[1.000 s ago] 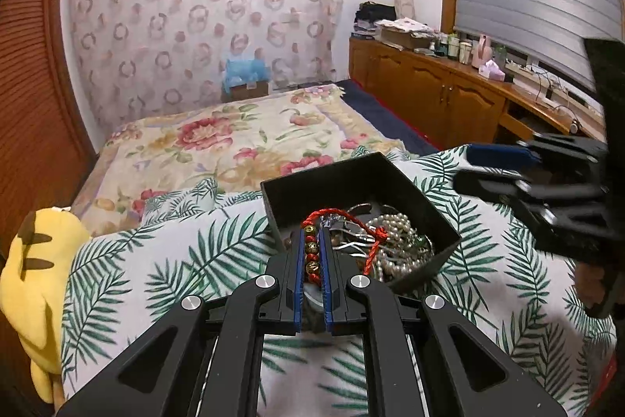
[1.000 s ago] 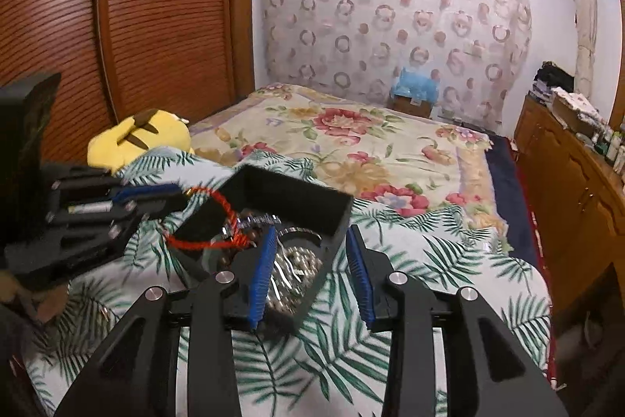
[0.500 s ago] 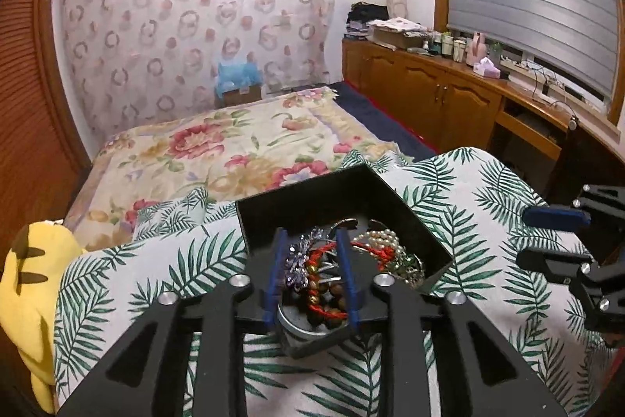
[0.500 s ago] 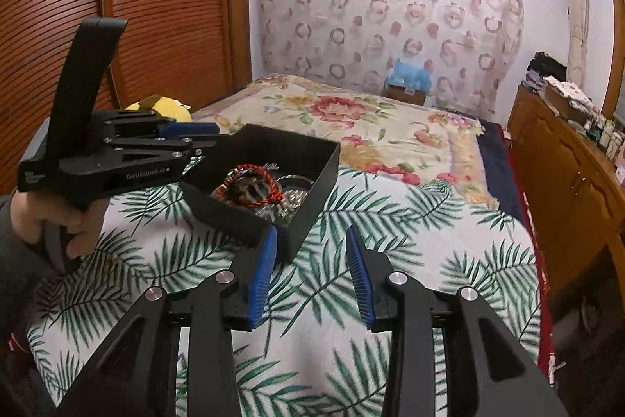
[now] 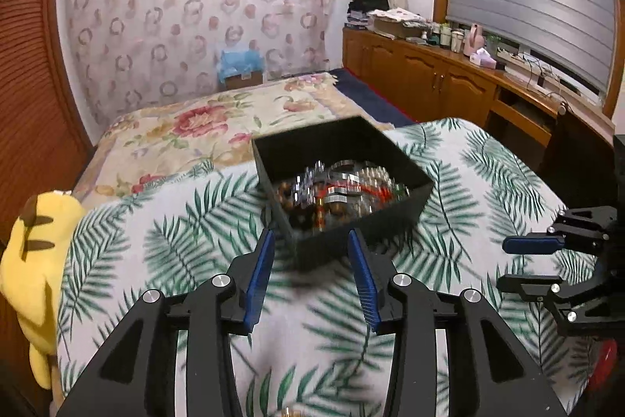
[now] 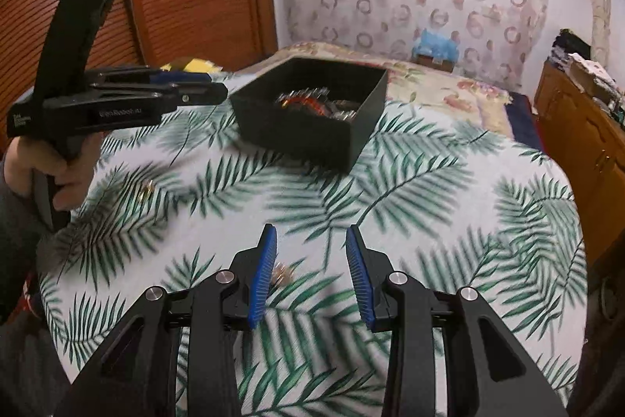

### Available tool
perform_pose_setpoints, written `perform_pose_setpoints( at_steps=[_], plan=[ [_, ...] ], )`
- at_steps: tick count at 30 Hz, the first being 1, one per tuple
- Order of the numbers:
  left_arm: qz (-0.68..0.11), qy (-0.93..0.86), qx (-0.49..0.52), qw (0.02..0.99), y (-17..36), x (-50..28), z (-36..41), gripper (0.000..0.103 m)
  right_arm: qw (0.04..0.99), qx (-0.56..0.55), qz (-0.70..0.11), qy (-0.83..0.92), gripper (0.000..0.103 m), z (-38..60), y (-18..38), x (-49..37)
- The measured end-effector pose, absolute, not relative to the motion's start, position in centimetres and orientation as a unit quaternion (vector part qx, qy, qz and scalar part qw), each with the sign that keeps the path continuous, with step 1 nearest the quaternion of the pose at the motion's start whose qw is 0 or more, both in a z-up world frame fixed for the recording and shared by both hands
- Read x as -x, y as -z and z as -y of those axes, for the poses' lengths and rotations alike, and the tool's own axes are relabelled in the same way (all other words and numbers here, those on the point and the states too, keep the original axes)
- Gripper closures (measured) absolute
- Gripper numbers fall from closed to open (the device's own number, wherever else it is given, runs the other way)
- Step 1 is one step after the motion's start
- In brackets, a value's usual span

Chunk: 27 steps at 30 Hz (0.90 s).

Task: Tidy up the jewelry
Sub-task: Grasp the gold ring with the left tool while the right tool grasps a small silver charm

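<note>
A black open box [image 5: 394, 213] sits on the palm-leaf cloth and holds a pile of jewelry [image 5: 340, 188]: a red cord bracelet, pearls and metal pieces. The box also shows in the right wrist view [image 6: 312, 137]. My left gripper [image 5: 310, 237] is open and empty, just short of the box's near corner. My right gripper [image 6: 310, 237] is open and empty above the cloth. A small gold piece [image 6: 283, 274] lies by its left finger. Another small gold piece [image 6: 146, 190] lies on the cloth near the hand holding the left gripper [image 6: 187, 90].
The palm-leaf cloth [image 5: 187, 241] covers a raised surface in front of a floral bed [image 5: 203, 127]. A yellow plush toy [image 5: 31, 260] sits at the left edge. Wooden cabinets [image 5: 429, 81] run along the right wall. The right gripper shows at the right [image 5: 519, 264].
My left gripper let go of the red cord bracelet, which now lies in the box, then opened and drew back. My right gripper drew back from the box.
</note>
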<state>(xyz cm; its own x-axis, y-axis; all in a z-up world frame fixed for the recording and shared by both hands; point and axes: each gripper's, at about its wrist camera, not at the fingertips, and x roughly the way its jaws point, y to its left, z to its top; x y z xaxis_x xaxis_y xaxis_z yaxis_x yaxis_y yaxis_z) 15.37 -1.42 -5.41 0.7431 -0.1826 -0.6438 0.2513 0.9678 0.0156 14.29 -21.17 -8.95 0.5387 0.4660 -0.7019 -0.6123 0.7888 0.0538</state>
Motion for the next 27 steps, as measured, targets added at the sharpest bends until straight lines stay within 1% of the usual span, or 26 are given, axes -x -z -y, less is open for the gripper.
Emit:
perform_pose_setpoints(
  at_steps=[7, 8, 12, 14, 16, 27],
  plan=[
    [-0.356, 0.111, -0.042, 0.927, 6.9, -12.8, 0.2, 0.065, 0.856, 0.126, -0.383, -0.322, 0.064, 19.7, 10.5, -13.6],
    [-0.358, 0.109, -0.043, 0.926, 7.0, -12.6, 0.2, 0.065, 0.855, 0.132, -0.385, -0.322, 0.068, 19.5, 10.6, -13.5],
    [-0.365, 0.106, -0.041, 0.924, 7.7, -11.8, -0.3, 0.065, 0.851, 0.142, -0.394, -0.317, 0.074, 19.0, 11.3, -13.7],
    [-0.369, 0.101, -0.042, 0.923, 8.1, -11.7, -0.5, 0.065, 0.849, 0.144, -0.397, -0.317, 0.084, 18.9, 11.5, -13.9],
    [-0.371, 0.099, -0.040, 0.923, 8.4, -11.6, -0.7, 0.065, 0.850, 0.144, -0.397, -0.315, 0.086, 18.9, 11.5, -14.0],
    [-0.389, 0.091, -0.039, 0.916, 9.4, -9.7, -2.0, 0.063, 0.857, 0.139, -0.385, -0.314, 0.086, 19.2, 10.8, -13.7]
  ],
)
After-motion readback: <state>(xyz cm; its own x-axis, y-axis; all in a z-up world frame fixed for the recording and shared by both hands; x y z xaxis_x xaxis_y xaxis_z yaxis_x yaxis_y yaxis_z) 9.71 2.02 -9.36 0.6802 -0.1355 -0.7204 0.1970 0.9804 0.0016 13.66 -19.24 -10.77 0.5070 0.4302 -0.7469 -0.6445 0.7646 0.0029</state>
